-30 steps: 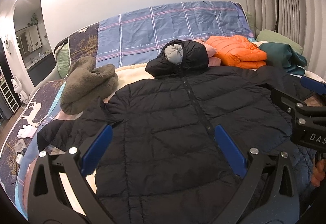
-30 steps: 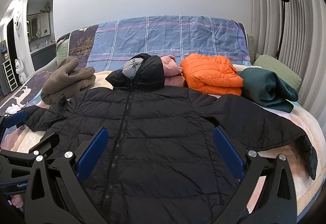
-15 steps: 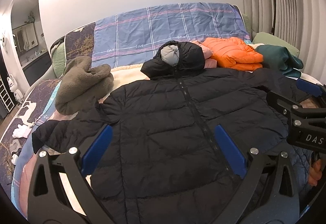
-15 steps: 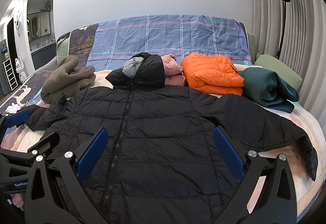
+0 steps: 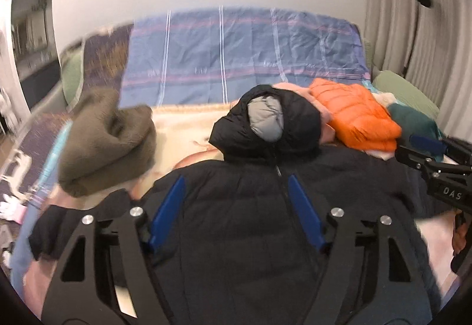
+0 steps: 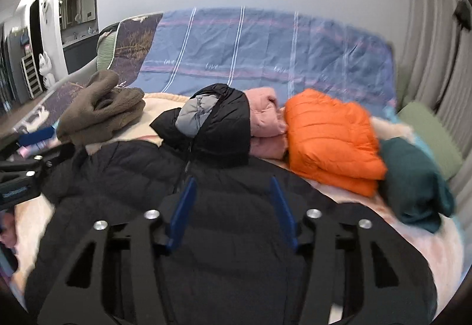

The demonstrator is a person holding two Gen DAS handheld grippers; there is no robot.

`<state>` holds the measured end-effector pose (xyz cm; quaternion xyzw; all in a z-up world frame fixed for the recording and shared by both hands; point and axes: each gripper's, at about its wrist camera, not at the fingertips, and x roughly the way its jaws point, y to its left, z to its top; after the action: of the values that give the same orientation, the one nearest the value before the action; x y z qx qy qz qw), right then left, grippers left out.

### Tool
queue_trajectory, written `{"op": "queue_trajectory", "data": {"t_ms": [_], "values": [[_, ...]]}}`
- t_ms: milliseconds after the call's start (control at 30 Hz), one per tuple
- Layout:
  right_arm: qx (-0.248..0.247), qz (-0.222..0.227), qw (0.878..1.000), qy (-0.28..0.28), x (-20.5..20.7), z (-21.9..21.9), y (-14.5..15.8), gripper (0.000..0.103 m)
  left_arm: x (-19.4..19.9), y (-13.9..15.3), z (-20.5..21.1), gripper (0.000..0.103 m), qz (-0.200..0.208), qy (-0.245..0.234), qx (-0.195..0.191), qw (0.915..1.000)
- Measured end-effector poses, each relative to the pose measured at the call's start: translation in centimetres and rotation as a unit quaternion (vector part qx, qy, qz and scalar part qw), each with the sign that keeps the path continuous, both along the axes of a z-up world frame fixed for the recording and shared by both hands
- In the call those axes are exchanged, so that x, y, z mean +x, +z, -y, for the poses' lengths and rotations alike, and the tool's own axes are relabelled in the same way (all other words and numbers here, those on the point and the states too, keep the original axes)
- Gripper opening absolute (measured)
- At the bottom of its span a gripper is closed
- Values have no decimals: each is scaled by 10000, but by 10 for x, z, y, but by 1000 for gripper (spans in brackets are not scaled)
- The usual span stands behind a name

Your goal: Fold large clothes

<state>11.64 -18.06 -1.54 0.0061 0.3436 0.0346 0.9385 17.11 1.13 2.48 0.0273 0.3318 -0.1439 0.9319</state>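
A large black puffer jacket [image 5: 236,224] lies front up on the bed, zipper closed, its hood [image 5: 265,124] with grey lining toward the headboard. It also shows in the right wrist view [image 6: 236,236]. My left gripper [image 5: 234,181] is open and empty, low over the jacket's chest beside the zipper. My right gripper [image 6: 233,181] is open and empty, low over the jacket's right shoulder area. Each gripper shows at the edge of the other's view. Both views are motion-blurred.
An olive fleece garment [image 5: 106,142] lies left of the jacket. A folded orange puffer [image 6: 330,139], a pink garment [image 6: 265,124] and a dark green garment [image 6: 413,183] lie to the right. A blue plaid cover [image 6: 265,53] drapes the headboard. Curtains and a floor lamp [image 5: 421,0] stand at the right.
Both grippers have moved forward and down toward the jacket's upper part. The jaws of both are narrower than before but still open. The jacket has not visibly moved.
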Motion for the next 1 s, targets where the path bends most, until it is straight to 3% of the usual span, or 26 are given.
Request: {"op": "queue_trajectory", "data": {"t_ms": [100, 200, 367, 533, 600, 667, 700, 733, 833, 967, 1000], "values": [[404, -292, 9986, 182, 60, 13, -4, 53, 74, -16, -8, 74, -713, -135, -672, 9951], [807, -578, 9951, 32, 113, 29, -12, 53, 136, -39, -17, 81, -1018, 47, -1242, 9870], [1298, -1059, 9858, -118, 189, 38, -37, 53, 213, -78, -9, 86, -1447, 317, -1431, 9786], [1518, -1354, 9790, -107, 233, 41, -65, 54, 271, -116, -1, 88, -2033, 401, -1866, 9603], [1672, -1320, 9770, -90, 242, 43, -70, 53, 279, -124, 3, 83, -2221, 313, -2060, 9525], [1957, -1110, 9743, 115, 242, 43, -68, 26, 282, -125, 7, 34, -2138, 131, -2348, 9481], [2187, -1008, 9702, 280, 239, 44, -65, 2, 279, -125, 7, 11, -2111, 59, -2388, 9478], [2422, -797, 9658, 468, 228, 45, -58, 2, 274, -121, 9, 10, -2035, -90, -2410, 9489], [2444, -297, 9640, 1008, 191, 43, -35, 2, 239, -91, 8, 8, -1410, -772, -2363, 9583], [1844, 66, 9649, 1870, 105, 35, -19, 2, 159, -55, -15, 10, -823, -1672, -2368, 9535], [1673, 30, 9664, 1950, 84, 36, -23, 2, 140, -52, -22, 19, -700, -1738, -2260, 9559]]}}
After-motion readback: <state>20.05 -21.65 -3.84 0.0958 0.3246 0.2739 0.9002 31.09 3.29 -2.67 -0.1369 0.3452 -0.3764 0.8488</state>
